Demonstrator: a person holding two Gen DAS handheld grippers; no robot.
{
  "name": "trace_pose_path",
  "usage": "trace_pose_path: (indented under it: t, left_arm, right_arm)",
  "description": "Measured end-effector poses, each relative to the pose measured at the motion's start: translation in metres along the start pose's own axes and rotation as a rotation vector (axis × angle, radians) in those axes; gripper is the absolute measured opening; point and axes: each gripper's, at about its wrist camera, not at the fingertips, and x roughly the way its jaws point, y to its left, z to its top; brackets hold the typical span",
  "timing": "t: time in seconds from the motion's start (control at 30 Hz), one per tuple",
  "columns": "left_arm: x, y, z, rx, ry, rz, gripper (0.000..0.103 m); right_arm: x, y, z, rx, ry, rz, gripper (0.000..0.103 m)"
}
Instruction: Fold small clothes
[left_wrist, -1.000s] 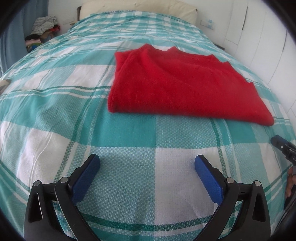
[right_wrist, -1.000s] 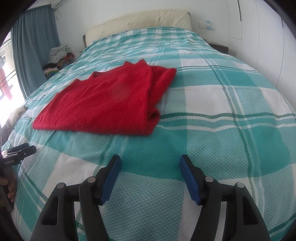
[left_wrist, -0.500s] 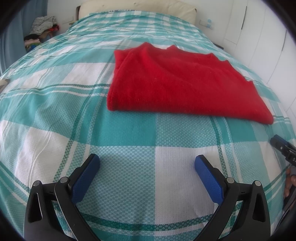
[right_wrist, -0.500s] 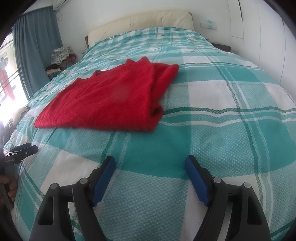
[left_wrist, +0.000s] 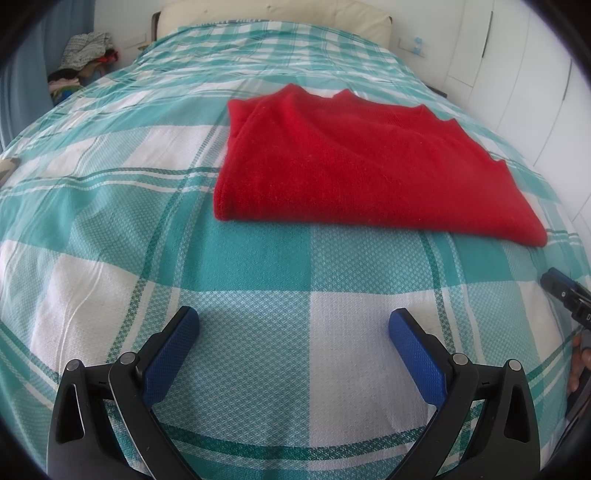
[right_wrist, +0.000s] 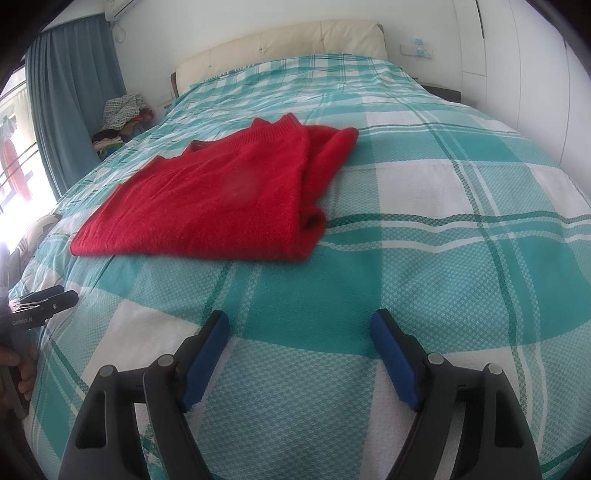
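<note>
A red knit sweater (left_wrist: 354, 162) lies folded flat on the teal and white checked bedspread (left_wrist: 184, 206); it also shows in the right wrist view (right_wrist: 221, 195), with its folded edge on the right. My left gripper (left_wrist: 293, 332) is open and empty, hovering over the bedspread short of the sweater's near edge. My right gripper (right_wrist: 301, 336) is open and empty, likewise short of the sweater and to its right. Each gripper shows at the edge of the other's view: the right one (left_wrist: 565, 295), the left one (right_wrist: 40, 306).
A cream headboard (right_wrist: 288, 44) stands at the far end of the bed. A pile of clothes (right_wrist: 122, 114) sits beside the bed at the left, next to a blue curtain (right_wrist: 74, 92). White wardrobe doors (left_wrist: 517, 66) line the right side.
Both grippers drew back slightly and tilted; the sweater sits a little farther off in both views. The right gripper's jaws widened a little. The sweater has not moved.
</note>
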Motion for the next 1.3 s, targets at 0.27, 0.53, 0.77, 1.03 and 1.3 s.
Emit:
trace_pose_path:
  t: [0.27,0.53,0.77,1.03,1.3]
  left_arm:
    - [0.0002,-0.0003,0.0001,0.0,0.0,0.0,0.103]
    - [0.0006,-0.0007,0.0004,0.0,0.0,0.001,0.103]
    - [0.0009,-0.001,0.0007,0.001,0.001,0.002,0.103]
    - [0.0005,-0.0017,0.0001,0.004,0.002,0.007,0.103]
    - [0.0003,-0.0016,-0.0001,0.005,0.002,0.008,0.103]
  right_arm:
    - [0.0,0.0001,-0.0001,0.0,0.0,0.0,0.079]
    - [0.0,0.0002,-0.0001,0.0,0.0,0.0,0.079]
    - [-0.0001,0.0003,-0.0003,0.0,0.0,-0.001,0.08]
    - [0.0001,0.0003,-0.0003,0.0,0.0,0.0,0.08]
    - [0.0012,0.0045,-0.0003,-0.013,0.005,-0.011,0.081]
